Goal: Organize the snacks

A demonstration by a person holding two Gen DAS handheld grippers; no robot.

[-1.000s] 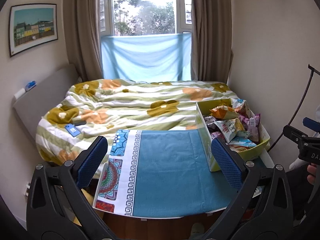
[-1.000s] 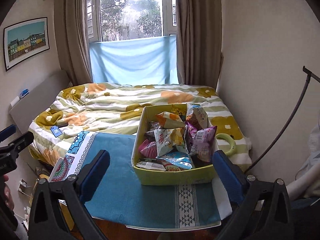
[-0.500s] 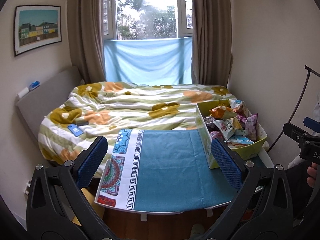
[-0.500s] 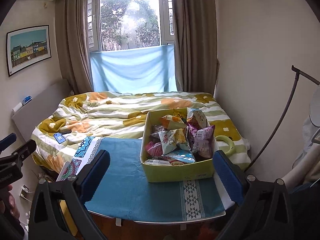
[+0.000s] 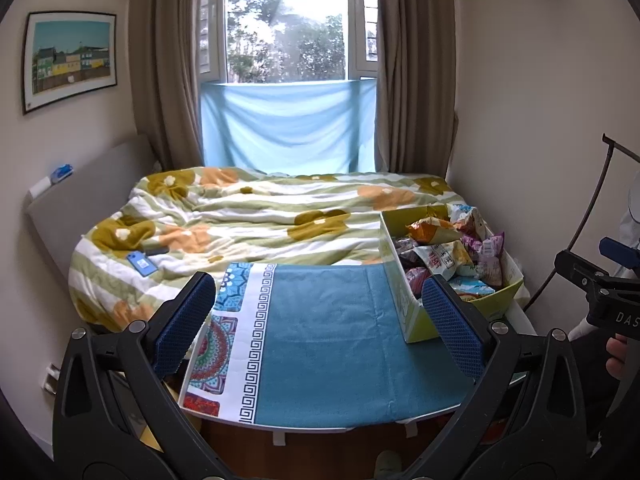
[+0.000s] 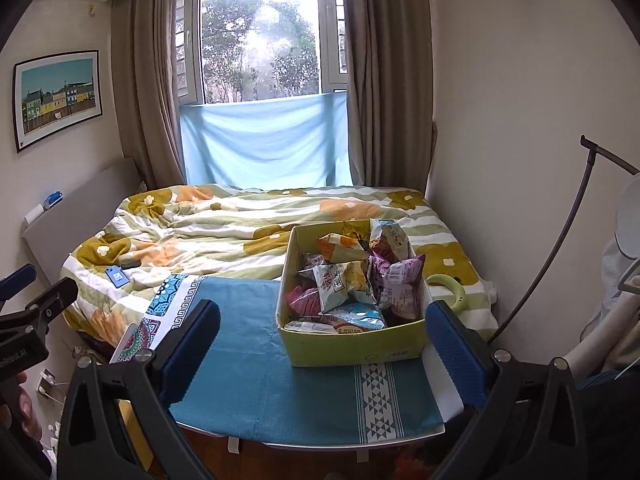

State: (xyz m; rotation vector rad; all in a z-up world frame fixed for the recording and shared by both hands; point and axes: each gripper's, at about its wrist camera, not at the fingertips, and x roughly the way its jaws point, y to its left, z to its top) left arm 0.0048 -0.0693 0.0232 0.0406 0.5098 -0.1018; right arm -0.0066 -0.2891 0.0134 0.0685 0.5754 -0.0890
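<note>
Box (image 6: 352,344), yellow-green cardboard, rectangular, sits at 3 o'clock on a table w/ a teal woven cloth (image 6: 280,368) that has patterned ends. Box holds a heap of crinkly foil snack packs (image 6: 352,276); exact count unclear, approx. eight showing. Left gripper (image 5: 318,320) spread wide, nothing held; right gripper (image 6: 324,348) likewise, hanging near the table edge. Two blue textured pads (image 5: 450,330) each. Floral quilt (image 5: 256,224) at 12 o'clock.

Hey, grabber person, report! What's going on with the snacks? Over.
Left gripper open, empty. Right gripper open, empty. Yellow-green cardboard snack box full, untouched. Nothing blocking.
</note>
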